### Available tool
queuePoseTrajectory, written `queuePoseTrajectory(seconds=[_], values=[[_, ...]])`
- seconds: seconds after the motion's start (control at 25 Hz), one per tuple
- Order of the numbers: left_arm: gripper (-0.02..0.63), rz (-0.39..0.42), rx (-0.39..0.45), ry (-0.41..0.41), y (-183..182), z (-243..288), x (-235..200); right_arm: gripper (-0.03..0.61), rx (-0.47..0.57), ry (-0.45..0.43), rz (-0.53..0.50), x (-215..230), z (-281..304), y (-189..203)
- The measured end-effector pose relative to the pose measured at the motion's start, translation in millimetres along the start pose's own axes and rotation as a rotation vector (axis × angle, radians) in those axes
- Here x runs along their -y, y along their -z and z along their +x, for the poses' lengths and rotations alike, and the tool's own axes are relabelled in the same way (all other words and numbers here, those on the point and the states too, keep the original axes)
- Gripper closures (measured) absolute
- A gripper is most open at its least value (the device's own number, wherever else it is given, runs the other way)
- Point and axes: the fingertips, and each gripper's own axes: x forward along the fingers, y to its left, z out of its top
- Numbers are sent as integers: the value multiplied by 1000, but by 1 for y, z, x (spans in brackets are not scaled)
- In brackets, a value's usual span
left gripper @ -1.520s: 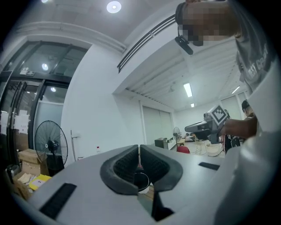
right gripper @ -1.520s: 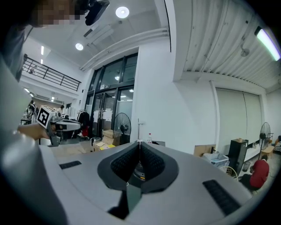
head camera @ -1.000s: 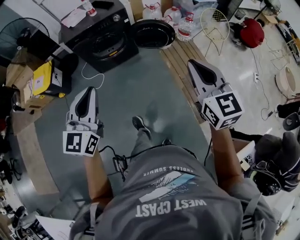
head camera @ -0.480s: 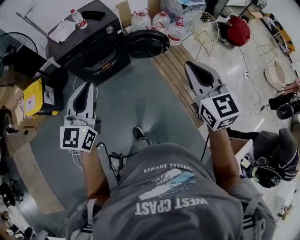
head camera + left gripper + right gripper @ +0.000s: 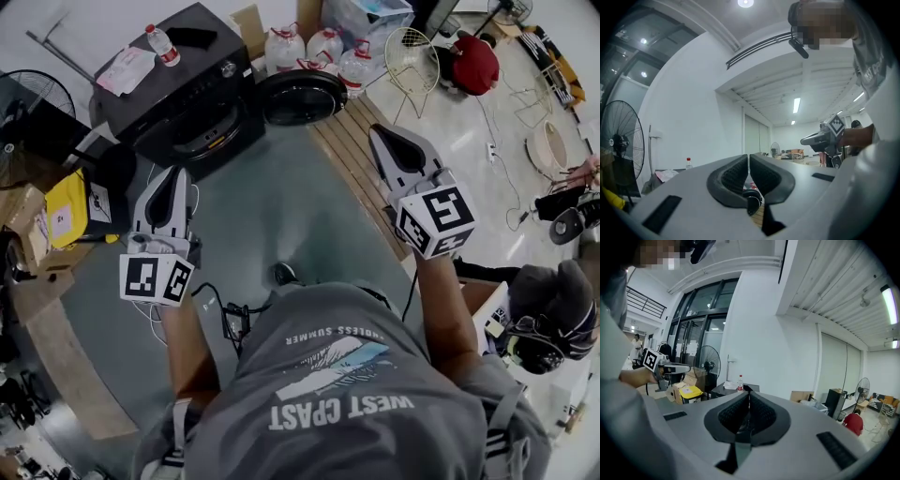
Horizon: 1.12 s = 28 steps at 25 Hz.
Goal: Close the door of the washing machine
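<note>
Messy workroom
A washing machine sits on the floor among boxes, water jugs, a fan and loose wires.

Blk washing machine & door, yellow box, grey floor.

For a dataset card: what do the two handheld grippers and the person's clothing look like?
Left gripper and right gripper are pale grey wedge shells with black ribbed fingers; each carries a white cube of black square markers. The person wears a grey printed T-shirt.
</note>
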Motion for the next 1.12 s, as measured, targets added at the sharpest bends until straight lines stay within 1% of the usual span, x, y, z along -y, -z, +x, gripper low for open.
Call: queuePoseTrajectory(seconds=[0.16,0.36,0.52,0.6,0.88,1.12], values=[[586,-9,15,8,1,8,-17,549,-1,5,-27,-1,19,-10],[586,-25,13,-7,7,15,-36,549,-10,-3,-35,6,46,-12],[586,-7,-1,-15,11,28,-43,549,-12,-27,-40,21,72,-10],[585,-7,-9,-38,14,33,-50,549,-14,-47,-40,30,90,-5],[586,-9,-44,-176,27,61,-92,549,-27,-163,-56,57,178,11],[586,-29,-73,-239,39,104,-116,549,-61,-240,-32,86,249,21]])
